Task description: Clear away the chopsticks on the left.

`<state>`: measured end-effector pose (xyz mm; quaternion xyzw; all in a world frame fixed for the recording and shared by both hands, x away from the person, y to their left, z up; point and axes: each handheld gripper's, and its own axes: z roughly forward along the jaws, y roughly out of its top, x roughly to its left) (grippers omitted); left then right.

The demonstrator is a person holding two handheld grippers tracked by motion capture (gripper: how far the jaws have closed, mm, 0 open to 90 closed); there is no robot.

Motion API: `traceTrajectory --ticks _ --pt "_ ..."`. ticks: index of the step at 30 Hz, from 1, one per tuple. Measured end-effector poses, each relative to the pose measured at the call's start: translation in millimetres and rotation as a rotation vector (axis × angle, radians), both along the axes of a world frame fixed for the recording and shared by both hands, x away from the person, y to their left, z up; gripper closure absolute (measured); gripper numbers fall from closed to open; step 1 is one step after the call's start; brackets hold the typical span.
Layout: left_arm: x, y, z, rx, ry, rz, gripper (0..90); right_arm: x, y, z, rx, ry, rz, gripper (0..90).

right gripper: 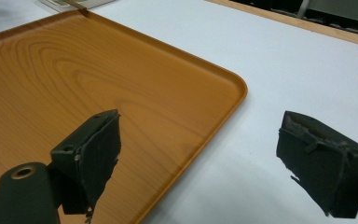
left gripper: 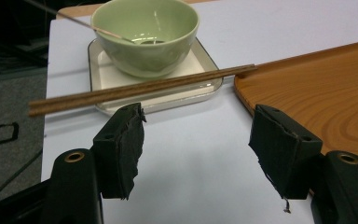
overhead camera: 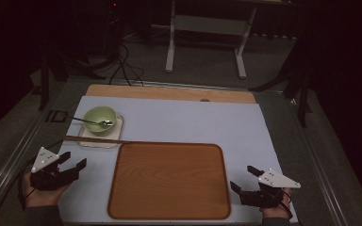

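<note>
A green bowl [overhead camera: 100,119] with a metal spoon [overhead camera: 94,122] in it stands on a small white square plate [overhead camera: 118,131] at the left of the pale mat. A pair of brown chopsticks [overhead camera: 94,139] lies across the plate's near edge, tips reaching the wooden tray [overhead camera: 169,181]. My left gripper [overhead camera: 73,162] rests open at the mat's left edge, just short of the chopsticks [left gripper: 140,88] and bowl [left gripper: 147,35], nothing between its jaws. My right gripper [overhead camera: 244,178] stands open beside the tray's right edge [right gripper: 205,144], also empty.
The pale mat [overhead camera: 193,122] covers a wooden tabletop [overhead camera: 169,92]. Beyond the table stand a white frame leg [overhead camera: 171,42] and black cables [overhead camera: 122,70] on the dark floor. The tray's inside is bare.
</note>
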<state>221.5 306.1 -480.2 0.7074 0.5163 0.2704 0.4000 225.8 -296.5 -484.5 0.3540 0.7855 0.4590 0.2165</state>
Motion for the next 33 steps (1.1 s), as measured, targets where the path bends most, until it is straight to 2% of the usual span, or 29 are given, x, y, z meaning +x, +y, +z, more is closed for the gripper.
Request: traceTrajectory --ticks 3,8,11,14,17,21,25,29,33 --pt "10.7 2.8 1.5 0.02 0.0 -0.024 34.4 -1.1 -0.5 1.6 -0.001 -0.01 -0.003 13.3" --pt "19.5 5.4 3.9 0.032 -0.008 -0.041 33.3 -1.6 -2.1 2.0 0.009 -0.011 -0.015 13.4" --pt "32.1 6.2 5.3 0.061 -0.012 -0.062 33.0 -1.0 -2.6 1.4 0.008 -0.007 -0.018 13.4" --pt "40.6 8.0 6.1 0.078 -0.036 -0.081 32.3 -0.4 -2.2 1.6 0.009 -0.008 -0.016 13.3" --pt "49.3 10.3 5.6 0.081 -0.042 -0.086 31.8 1.0 -1.8 1.6 0.014 -0.009 -0.013 13.3" --pt "62.8 11.7 -0.6 0.104 -0.018 -0.07 28.5 2.3 -0.4 1.9 0.019 -0.009 -0.012 13.3" --pt "75.2 10.0 -12.6 0.153 0.022 -0.056 24.5 3.0 1.4 2.2 0.017 -0.01 0.003 13.4" --pt "84.6 6.9 -20.1 0.177 0.048 -0.077 24.2 4.6 3.1 0.7 0.01 0.0 0.004 13.4" --pt "92.1 5.8 -29.1 0.184 0.092 -0.11 22.3 5.1 3.3 0.5 0.01 0.004 0.005 13.4"
